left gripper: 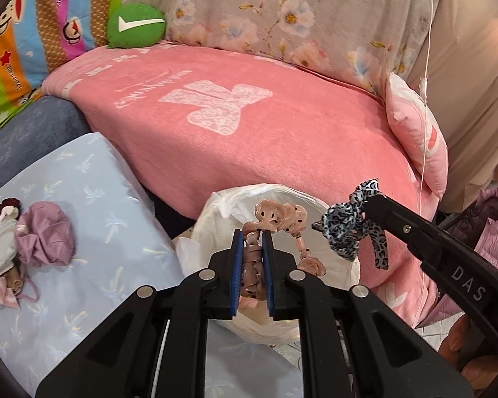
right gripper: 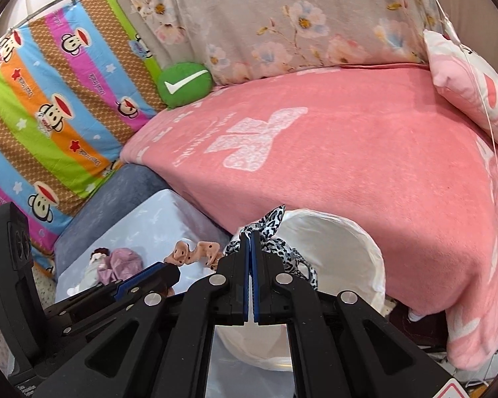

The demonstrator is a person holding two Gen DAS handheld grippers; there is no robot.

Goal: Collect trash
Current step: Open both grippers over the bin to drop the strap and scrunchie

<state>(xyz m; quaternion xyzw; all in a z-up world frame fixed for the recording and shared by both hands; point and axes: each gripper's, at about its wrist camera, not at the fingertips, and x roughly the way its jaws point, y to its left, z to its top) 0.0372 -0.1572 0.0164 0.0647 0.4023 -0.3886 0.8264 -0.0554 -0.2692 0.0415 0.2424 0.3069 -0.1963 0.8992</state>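
My left gripper [left gripper: 253, 232] is shut on a pink dotted fabric strip [left gripper: 275, 216], which hangs over the open white trash bag [left gripper: 342, 265]. My right gripper [left gripper: 365, 204] comes in from the right, shut on a black-and-white leopard-print strip [left gripper: 345, 229] beside the bag's rim. In the right wrist view the right gripper [right gripper: 251, 233] pinches the leopard strip [right gripper: 269, 229] above the white bag [right gripper: 332, 248]. The left gripper [right gripper: 169, 267] with the pink strip [right gripper: 192, 252] is at its lower left.
A pink blanket [left gripper: 265, 116] covers the sofa behind the bag. A light blue cushion [left gripper: 83, 215] at left carries a doll [left gripper: 6, 232] and a crumpled purple cloth [left gripper: 46, 235]. A green round pillow [left gripper: 136, 25] and a pink pillow [left gripper: 418, 136] lie on the sofa.
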